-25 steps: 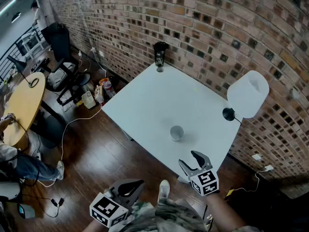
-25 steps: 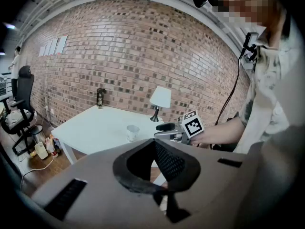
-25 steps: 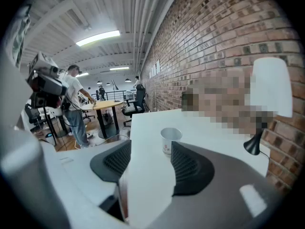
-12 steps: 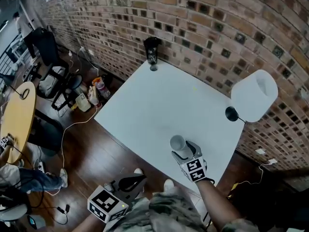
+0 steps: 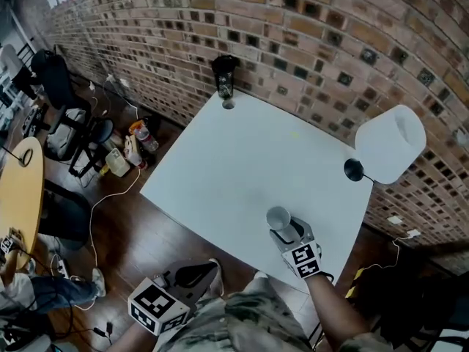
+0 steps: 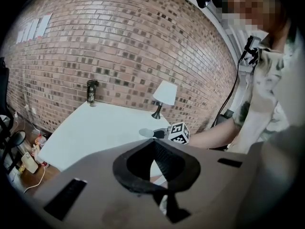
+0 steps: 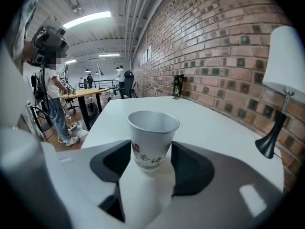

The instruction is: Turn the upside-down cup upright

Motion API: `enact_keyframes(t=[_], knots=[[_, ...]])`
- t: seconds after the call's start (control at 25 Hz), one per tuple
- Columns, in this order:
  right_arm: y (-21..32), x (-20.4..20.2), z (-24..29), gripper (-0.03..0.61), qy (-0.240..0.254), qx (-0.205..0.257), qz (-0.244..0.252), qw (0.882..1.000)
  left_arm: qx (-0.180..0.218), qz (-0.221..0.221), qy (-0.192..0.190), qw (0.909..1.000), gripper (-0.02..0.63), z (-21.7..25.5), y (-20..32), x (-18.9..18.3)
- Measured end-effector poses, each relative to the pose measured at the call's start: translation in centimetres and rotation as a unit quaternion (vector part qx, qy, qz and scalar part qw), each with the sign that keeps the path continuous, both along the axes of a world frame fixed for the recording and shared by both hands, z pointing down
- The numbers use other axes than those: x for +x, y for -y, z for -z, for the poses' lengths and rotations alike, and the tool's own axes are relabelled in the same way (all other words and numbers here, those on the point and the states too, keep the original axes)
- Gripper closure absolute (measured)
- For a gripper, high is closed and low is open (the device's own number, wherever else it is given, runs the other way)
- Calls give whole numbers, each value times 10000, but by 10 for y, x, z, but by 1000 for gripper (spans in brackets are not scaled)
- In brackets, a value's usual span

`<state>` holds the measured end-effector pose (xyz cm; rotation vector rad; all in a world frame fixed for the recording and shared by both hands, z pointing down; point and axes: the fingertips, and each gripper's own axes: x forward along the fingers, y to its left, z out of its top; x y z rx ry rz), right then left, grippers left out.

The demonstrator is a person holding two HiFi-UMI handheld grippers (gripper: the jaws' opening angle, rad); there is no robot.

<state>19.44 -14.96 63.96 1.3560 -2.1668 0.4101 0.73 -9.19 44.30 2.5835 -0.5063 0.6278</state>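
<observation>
A white paper cup [image 7: 152,140] with red and dark print sits between the jaws of my right gripper [image 7: 151,159], which is shut on its lower part. In the right gripper view its open mouth points up. The head view shows the cup [image 5: 279,218] over the near right part of the white table [image 5: 242,152], with my right gripper [image 5: 286,231] behind it. I cannot tell if the cup touches the tabletop. My left gripper [image 5: 192,276] hangs off the table's near edge over the floor, its jaw tips together and nothing in them. From the left gripper view the cup [image 6: 145,133] is small and far off.
A lamp with a white shade [image 5: 389,144] and black base [image 5: 353,170] stands at the table's right edge by the brick wall. A dark bottle-like object [image 5: 223,74] stands at the far corner. Chairs, bags and cables [image 5: 110,152] crowd the wooden floor at the left.
My right gripper moved forward from the table's near edge and shut on the cup. The cup stood bottom-up on the table; now its mouth faces up. The left gripper stayed low.
</observation>
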Motion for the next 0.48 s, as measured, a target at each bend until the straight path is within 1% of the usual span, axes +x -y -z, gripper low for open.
enact_keyframes(t=[0.16,0.32,0.48], knots=[[10,2,8,321,-281,-60,-9,9996,-24,-65,-123,9999,607,-2,13,-7],[23,-1,7,322,-737,-384,152,9964,-59,-84,-190,9998,607,-5,24,-18],[37,-9,3,322,-1196,-752,401,9892,-61,-15,-303,9995,607,-11,35,-32]])
